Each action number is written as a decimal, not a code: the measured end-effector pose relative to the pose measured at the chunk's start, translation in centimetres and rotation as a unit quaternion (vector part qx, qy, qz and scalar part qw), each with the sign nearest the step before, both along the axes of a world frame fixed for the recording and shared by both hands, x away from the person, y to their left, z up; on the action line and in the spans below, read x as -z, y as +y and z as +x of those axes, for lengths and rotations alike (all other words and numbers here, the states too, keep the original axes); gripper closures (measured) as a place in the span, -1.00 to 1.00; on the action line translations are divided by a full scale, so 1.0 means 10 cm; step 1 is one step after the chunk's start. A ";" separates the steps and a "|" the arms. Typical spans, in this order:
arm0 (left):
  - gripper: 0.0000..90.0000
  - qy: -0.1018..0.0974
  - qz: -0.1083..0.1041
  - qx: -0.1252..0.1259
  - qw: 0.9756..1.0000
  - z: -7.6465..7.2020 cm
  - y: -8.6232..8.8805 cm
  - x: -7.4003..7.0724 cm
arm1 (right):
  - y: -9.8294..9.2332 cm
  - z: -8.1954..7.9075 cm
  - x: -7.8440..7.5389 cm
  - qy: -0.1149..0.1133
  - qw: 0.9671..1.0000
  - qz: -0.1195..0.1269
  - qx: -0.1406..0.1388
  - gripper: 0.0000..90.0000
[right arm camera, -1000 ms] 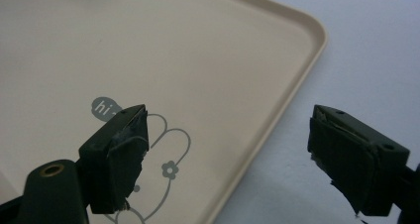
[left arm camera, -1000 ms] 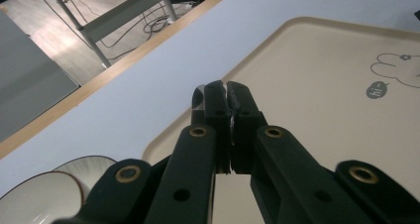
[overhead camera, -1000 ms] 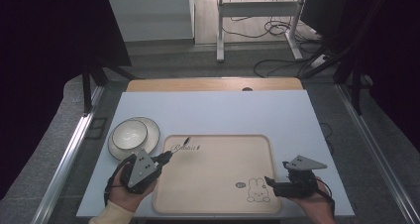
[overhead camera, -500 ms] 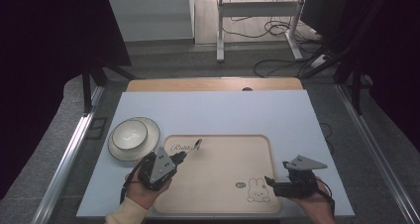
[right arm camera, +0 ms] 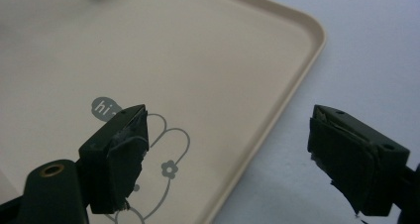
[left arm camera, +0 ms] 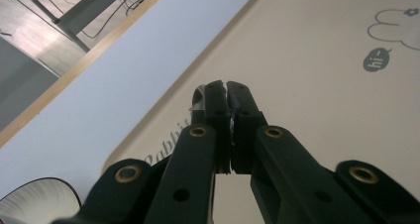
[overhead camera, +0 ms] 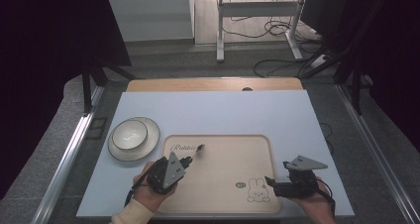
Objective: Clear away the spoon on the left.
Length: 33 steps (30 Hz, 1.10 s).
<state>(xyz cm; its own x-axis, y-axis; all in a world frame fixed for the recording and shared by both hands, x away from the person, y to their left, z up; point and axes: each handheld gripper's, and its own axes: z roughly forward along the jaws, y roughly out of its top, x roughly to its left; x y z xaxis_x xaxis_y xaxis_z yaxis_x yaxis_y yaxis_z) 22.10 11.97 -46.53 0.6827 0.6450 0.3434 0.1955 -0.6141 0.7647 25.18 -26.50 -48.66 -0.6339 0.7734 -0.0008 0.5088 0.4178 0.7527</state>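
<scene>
Pale blue tabletop filled middle of frame, wooden strip along its far edge. Grey carpeted floor showed down both sides. Metal rail ran diagonally at lower left, matching rail at right. Top centre: white-legged stand on lighter wood-look floor, black cables looped beside it. Pale wall panel at upper left of centre. Far left and far right edges lay in deep shadow; light fell brightest at top centre.
</scene>
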 end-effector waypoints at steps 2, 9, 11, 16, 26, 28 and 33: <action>0.98 0.003 0.006 0.000 1.000 0.00 -0.01 0.02 | 0.00 0.00 0.00 0.000 1.000 0.000 -0.001 -0.64; 0.97 -0.002 0.024 0.002 1.000 -0.01 -0.05 0.06 | 0.00 0.00 0.01 0.003 1.000 -0.002 -0.003 -0.64; 0.95 -0.001 0.026 0.002 1.000 -0.02 -0.05 0.06 | 0.00 0.00 0.01 0.003 1.000 -0.001 -0.003 -0.64; 0.88 0.007 0.043 0.005 0.999 -0.05 -0.11 0.10 | -0.01 0.00 0.01 0.003 1.000 -0.002 -0.003 -0.64; 0.80 0.032 0.055 0.006 0.998 -0.06 -0.14 0.16 | -0.01 0.00 0.01 0.003 1.000 -0.004 -0.003 -0.64; 0.76 0.040 0.059 0.006 0.997 -0.06 -0.14 0.18 | -0.01 0.00 0.01 0.003 1.000 -0.005 -0.004 -0.64; 0.58 0.072 0.071 0.008 0.995 -0.06 -0.15 0.27 | 0.00 0.00 0.02 0.003 1.000 -0.006 -0.004 -0.64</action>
<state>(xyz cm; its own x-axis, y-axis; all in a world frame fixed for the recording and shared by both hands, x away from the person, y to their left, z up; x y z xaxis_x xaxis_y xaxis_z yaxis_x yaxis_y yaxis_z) 21.50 10.44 -49.19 0.7417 0.5848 0.3284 0.2851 -0.7181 0.6349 25.21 -26.55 -48.84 -0.6395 0.7688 -0.0055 0.5107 0.4300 0.7445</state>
